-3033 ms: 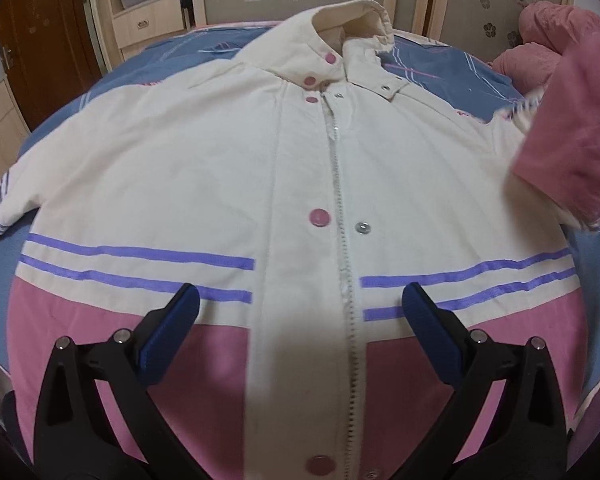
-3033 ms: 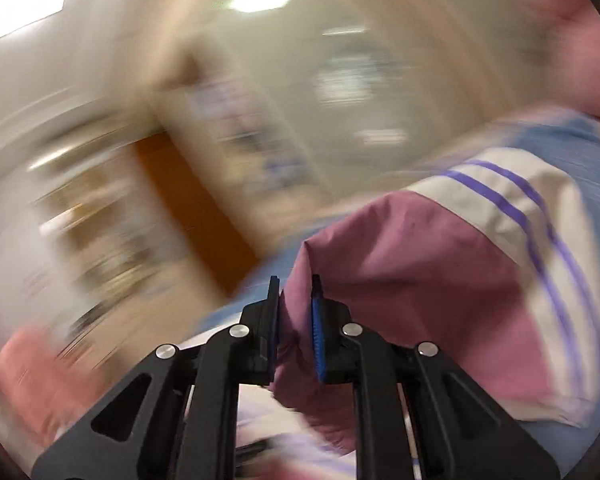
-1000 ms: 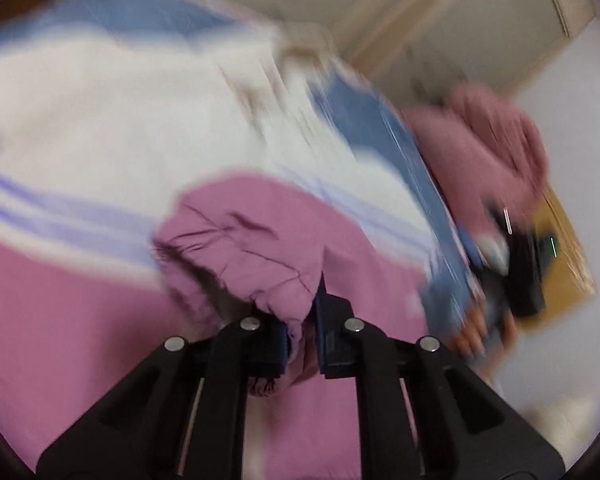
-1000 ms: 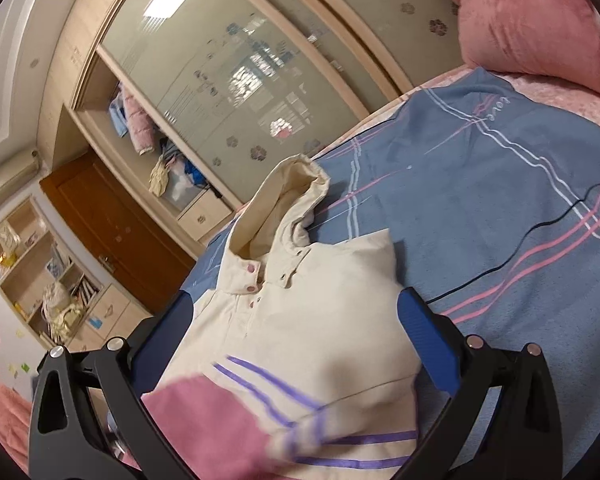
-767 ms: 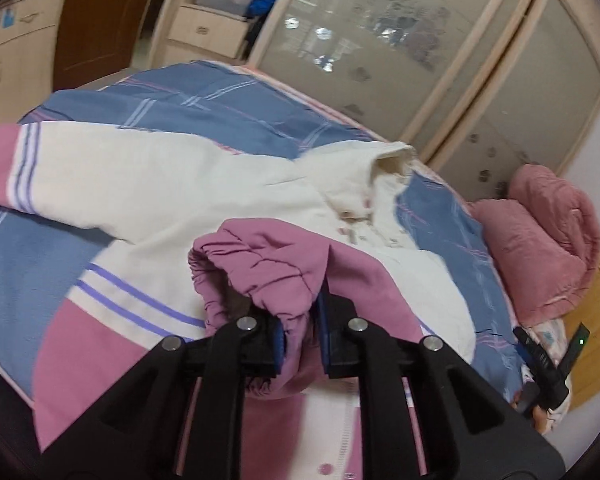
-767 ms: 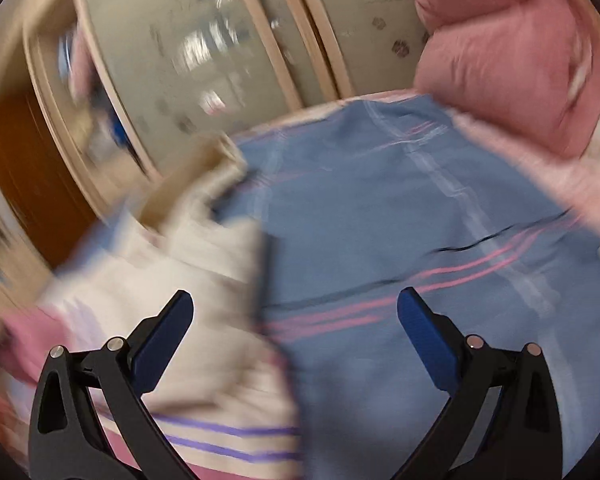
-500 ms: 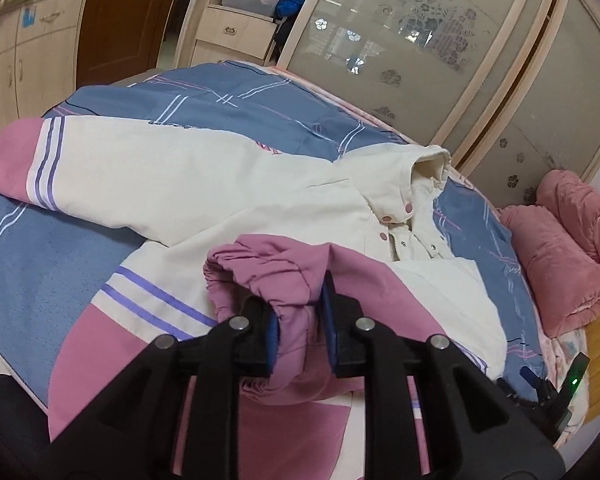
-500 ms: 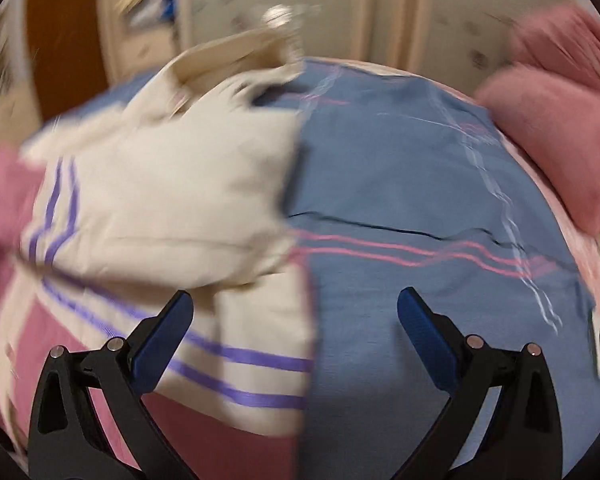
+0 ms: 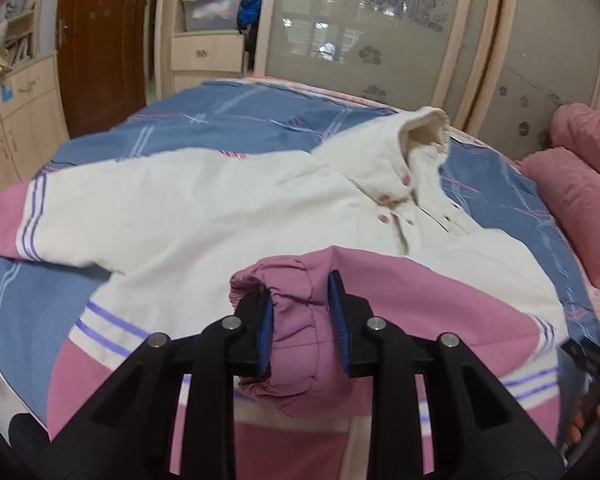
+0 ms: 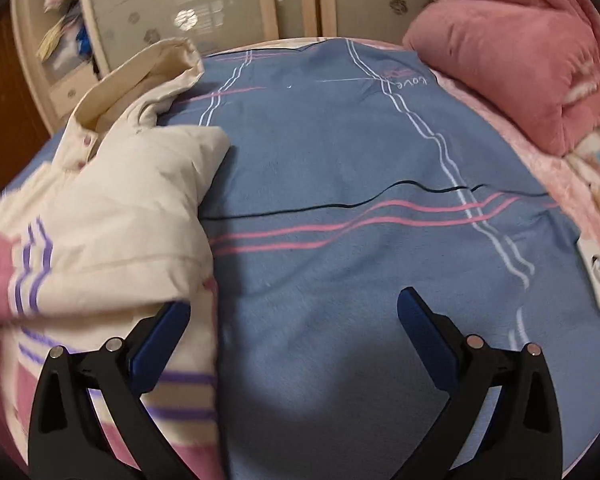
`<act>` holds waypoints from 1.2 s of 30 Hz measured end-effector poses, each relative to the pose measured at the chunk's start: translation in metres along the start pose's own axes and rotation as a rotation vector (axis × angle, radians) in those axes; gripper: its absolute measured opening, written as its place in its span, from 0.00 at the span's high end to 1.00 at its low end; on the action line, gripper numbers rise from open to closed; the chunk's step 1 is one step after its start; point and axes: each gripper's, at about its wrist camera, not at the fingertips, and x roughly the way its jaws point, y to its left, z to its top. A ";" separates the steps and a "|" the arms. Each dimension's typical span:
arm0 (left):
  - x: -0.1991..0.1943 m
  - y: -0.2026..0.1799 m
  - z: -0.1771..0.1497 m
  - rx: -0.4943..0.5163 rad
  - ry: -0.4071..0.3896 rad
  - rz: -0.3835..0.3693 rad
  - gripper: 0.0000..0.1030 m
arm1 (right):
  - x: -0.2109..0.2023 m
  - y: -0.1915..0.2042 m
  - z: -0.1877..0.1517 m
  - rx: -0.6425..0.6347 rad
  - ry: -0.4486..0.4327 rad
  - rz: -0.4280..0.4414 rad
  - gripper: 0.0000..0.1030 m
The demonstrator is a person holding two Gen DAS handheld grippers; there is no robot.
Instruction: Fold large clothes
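Note:
A cream jacket [image 9: 228,216] with pink hem, pink cuffs and purple stripes lies face up on the bed. Its right sleeve is folded across the chest. My left gripper [image 9: 300,320] has its jaws partly apart around that sleeve's pink cuff [image 9: 296,320], which lies between the pads. The other sleeve [image 9: 40,220] stretches out to the left. My right gripper [image 10: 294,320] is open and empty over the blue bedsheet [image 10: 360,200], just right of the jacket's folded side [image 10: 120,220].
Pink blankets [image 10: 520,60] are piled at the bed's far right, also in the left wrist view [image 9: 580,192]. A wardrobe with glass sliding doors [image 9: 380,20] and wooden drawers [image 9: 208,52] stands behind the bed. A white tag [image 10: 598,276] lies near the bed's right edge.
My left gripper's jaws have spread wider around the pink cuff, which now rests on the jacket front. My right gripper has swung right, over the bare sheet.

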 end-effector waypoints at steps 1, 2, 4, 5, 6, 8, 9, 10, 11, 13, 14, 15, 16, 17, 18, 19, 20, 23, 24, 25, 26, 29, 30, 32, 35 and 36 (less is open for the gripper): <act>0.002 0.001 0.003 -0.001 -0.011 0.050 0.71 | 0.000 -0.005 -0.001 -0.001 -0.002 -0.070 0.01; 0.002 0.004 0.005 -0.001 -0.016 0.088 0.64 | -0.002 -0.010 -0.001 0.004 -0.001 -0.105 0.01; 0.001 0.017 0.011 -0.030 -0.030 0.169 0.58 | -0.009 -0.031 0.004 0.075 -0.034 -0.067 0.01; -0.003 0.027 0.013 -0.051 -0.048 0.186 0.55 | -0.019 -0.044 0.008 0.140 -0.089 -0.006 0.01; -0.007 0.034 0.016 -0.065 -0.063 0.201 0.53 | -0.028 -0.051 0.011 0.187 -0.138 0.041 0.01; -0.018 0.053 0.021 -0.109 -0.091 0.249 0.52 | -0.043 -0.052 0.015 0.234 -0.222 0.122 0.01; -0.022 0.061 0.024 -0.137 -0.093 0.247 0.52 | -0.049 -0.045 0.017 0.227 -0.254 0.157 0.01; -0.027 0.068 0.026 -0.174 -0.086 0.203 0.52 | -0.054 -0.039 0.018 0.218 -0.274 0.186 0.01; -0.030 0.070 0.025 -0.196 -0.069 0.136 0.52 | -0.057 -0.025 0.022 0.208 -0.307 0.240 0.08; -0.026 0.059 0.024 -0.187 -0.001 -0.026 0.59 | -0.059 0.000 0.028 0.183 -0.331 0.385 0.34; -0.023 0.050 0.021 -0.170 0.039 -0.091 0.61 | -0.058 0.010 0.029 0.174 -0.326 0.443 0.37; -0.017 0.038 0.018 -0.149 0.082 -0.152 0.61 | -0.054 0.025 0.033 0.155 -0.314 0.510 0.37; -0.008 0.021 0.012 -0.111 0.127 -0.214 0.61 | -0.052 0.036 0.033 0.135 -0.294 0.538 0.37; -0.002 0.011 0.008 -0.082 0.158 -0.236 0.60 | -0.044 0.054 0.036 0.098 -0.248 0.545 0.37; 0.008 -0.002 0.001 -0.047 0.207 -0.247 0.60 | -0.034 0.071 0.038 0.058 -0.196 0.528 0.37; 0.022 -0.015 -0.009 -0.021 0.287 -0.248 0.60 | -0.027 0.081 0.039 0.034 -0.161 0.511 0.37; 0.034 -0.021 -0.016 -0.019 0.349 -0.250 0.60 | -0.015 0.092 0.040 0.012 -0.113 0.479 0.37; 0.060 -0.022 -0.032 -0.030 0.461 -0.233 0.60 | 0.009 0.106 0.040 0.014 -0.047 0.416 0.37; 0.064 -0.021 -0.031 -0.022 0.458 -0.225 0.60 | 0.014 0.108 0.040 0.003 -0.038 0.395 0.37; 0.069 -0.022 -0.026 -0.006 0.439 -0.198 0.60 | 0.018 0.110 0.041 -0.008 -0.034 0.374 0.37; 0.071 -0.023 -0.023 0.006 0.416 -0.171 0.61 | 0.022 0.112 0.043 -0.014 -0.032 0.360 0.37; 0.093 -0.030 -0.006 0.093 0.293 -0.005 0.62 | 0.025 0.108 0.042 0.014 -0.039 0.373 0.36; 0.106 -0.030 0.000 0.108 0.258 0.044 0.62 | 0.025 0.107 0.043 0.022 -0.044 0.377 0.36; 0.119 -0.029 0.007 0.091 0.271 0.063 0.62 | 0.022 0.107 0.039 0.029 -0.051 0.386 0.36; 0.096 -0.023 0.016 0.034 0.265 0.020 0.57 | 0.012 0.104 0.037 0.032 -0.073 0.368 0.35; 0.078 -0.024 0.017 0.042 0.215 0.000 0.52 | 0.005 0.104 0.037 0.027 -0.100 0.362 0.35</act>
